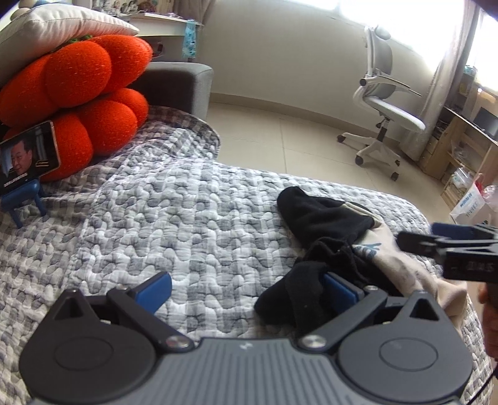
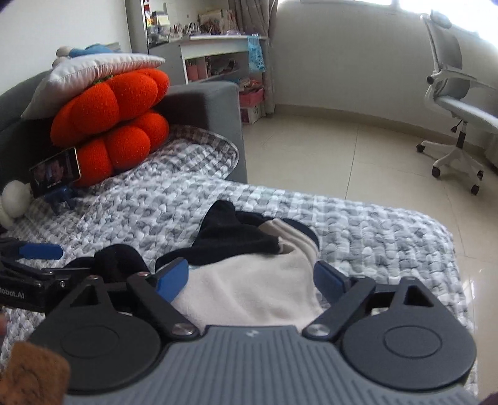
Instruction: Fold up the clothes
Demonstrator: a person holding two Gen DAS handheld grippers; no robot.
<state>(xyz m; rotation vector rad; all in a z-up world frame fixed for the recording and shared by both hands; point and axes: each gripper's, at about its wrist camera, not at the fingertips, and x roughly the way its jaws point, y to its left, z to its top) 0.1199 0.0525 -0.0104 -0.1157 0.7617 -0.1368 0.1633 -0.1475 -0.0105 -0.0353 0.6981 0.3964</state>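
Observation:
A small heap of clothes lies on the grey checked quilt. It has a black garment on top and a cream one with a blue print underneath. My left gripper stands open low over the quilt, with a fold of the black cloth draped against its right pad. In the right wrist view my right gripper is wide open, and the cream garment lies between its blue pads without being pinched. The black garment sits just beyond. Each gripper shows at the edge of the other's view.
Orange plush cushions under a white pillow stand at the back left. A phone on a blue stand is in front of them. Beyond the bed's far edge is tiled floor with a white office chair. A hand is at the right.

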